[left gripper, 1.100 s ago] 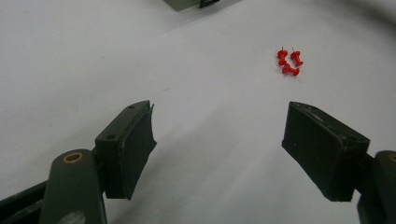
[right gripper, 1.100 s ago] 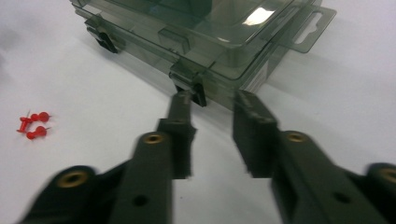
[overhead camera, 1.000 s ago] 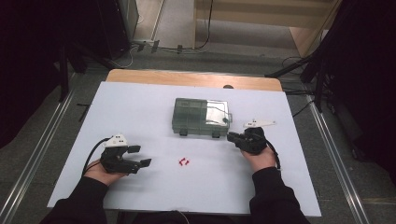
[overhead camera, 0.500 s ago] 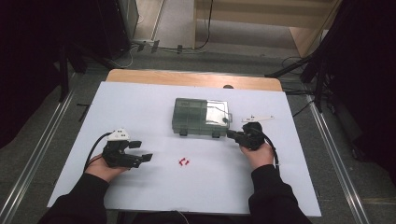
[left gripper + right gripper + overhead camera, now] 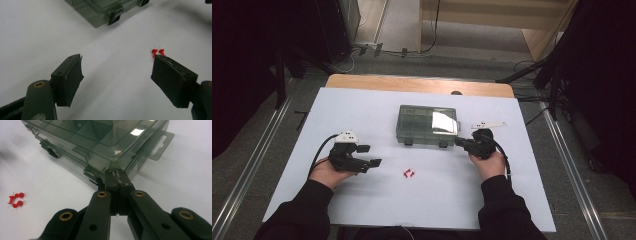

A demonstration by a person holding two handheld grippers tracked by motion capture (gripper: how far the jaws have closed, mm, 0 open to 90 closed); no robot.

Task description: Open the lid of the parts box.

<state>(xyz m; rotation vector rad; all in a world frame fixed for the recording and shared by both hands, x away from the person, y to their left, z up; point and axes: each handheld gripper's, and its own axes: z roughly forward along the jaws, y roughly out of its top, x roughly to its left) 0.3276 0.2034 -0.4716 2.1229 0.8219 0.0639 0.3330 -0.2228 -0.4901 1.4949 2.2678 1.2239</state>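
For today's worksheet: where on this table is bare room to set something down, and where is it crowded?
Free: the white sheet left of the compartment box, and the near strip below the red pushpins. Crowded: around the box's right corner, where the right gripper sits shut.

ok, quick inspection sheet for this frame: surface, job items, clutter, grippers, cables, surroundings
Surface: white sheet over a wooden table, flat.
Job's things: smoky clear compartment box, lid down; two red pushpins lying loose in front of it.
Clutter: nothing seen.
Grippers: left gripper open, pointing toward the pushpins, nothing between the jaws. Right gripper shut, tips against the box's near right corner; whether they pinch the lid edge I cannot tell.
Cables: black cable trails from the left gripper; another loops by the right hand.
Surroundings: floor rails, dark stands, floor cables beyond the table.
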